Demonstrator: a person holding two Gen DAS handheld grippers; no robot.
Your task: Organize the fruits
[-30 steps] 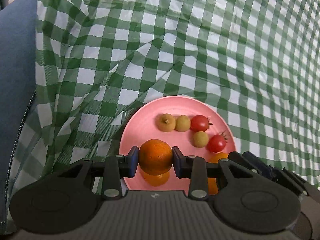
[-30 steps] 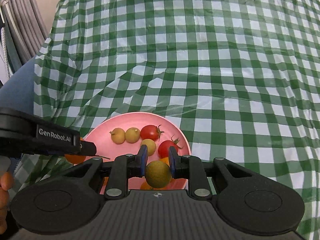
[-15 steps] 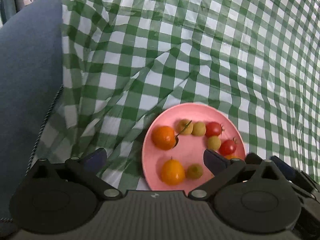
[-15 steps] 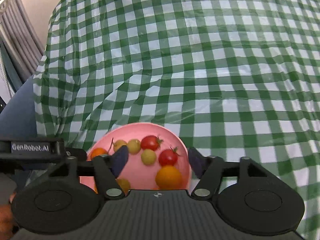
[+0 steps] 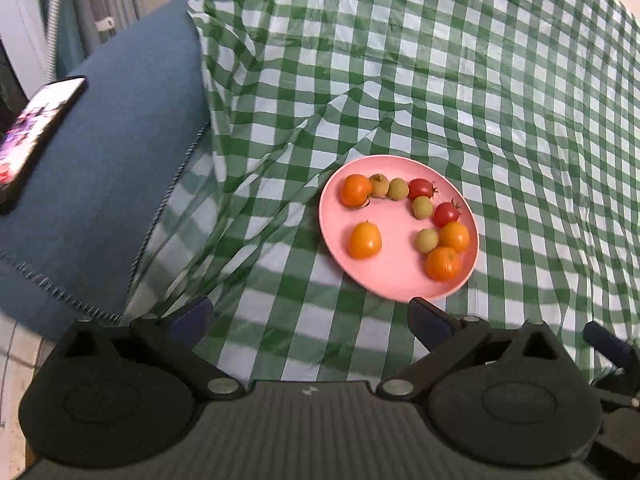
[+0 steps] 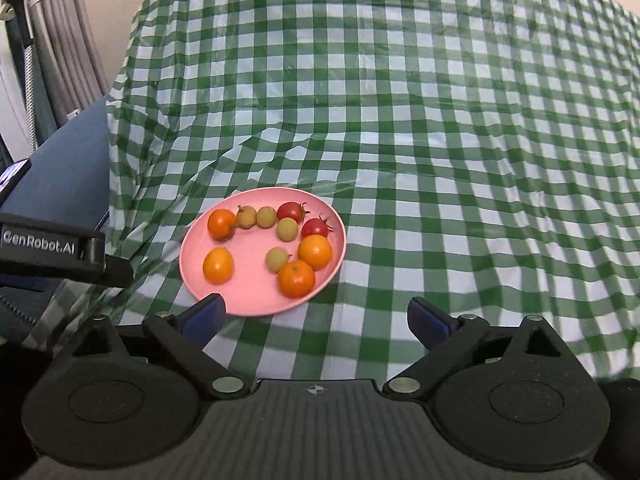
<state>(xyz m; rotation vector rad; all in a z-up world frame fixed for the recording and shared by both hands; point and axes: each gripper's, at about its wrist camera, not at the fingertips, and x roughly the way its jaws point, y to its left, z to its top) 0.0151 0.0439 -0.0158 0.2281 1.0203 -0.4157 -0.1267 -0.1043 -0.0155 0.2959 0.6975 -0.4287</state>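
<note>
Left gripper (image 5: 310, 314) spread wide, empty; right gripper (image 6: 316, 314) just opening, empty

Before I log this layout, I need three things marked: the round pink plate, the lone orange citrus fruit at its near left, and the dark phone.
round pink plate (image 6: 240, 300), right wrist view, bare near rim.
lone orange citrus fruit (image 6: 218, 266), right wrist view, centre.
dark phone (image 5: 32, 132), left wrist view, lit screen.

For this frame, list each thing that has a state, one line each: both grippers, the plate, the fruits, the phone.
left gripper: open, nothing between its fingers, jaws lately opened.
right gripper: open, empty, jaws have just been opening.
pink plate: flat on the checked cloth, holding all the fruit.
four oranges: lying loose on the plate.
two red tomatoes: on the plate, stems on.
four green-yellow fruits: on the plate.
phone: screen lit, on the blue cushion.
</note>
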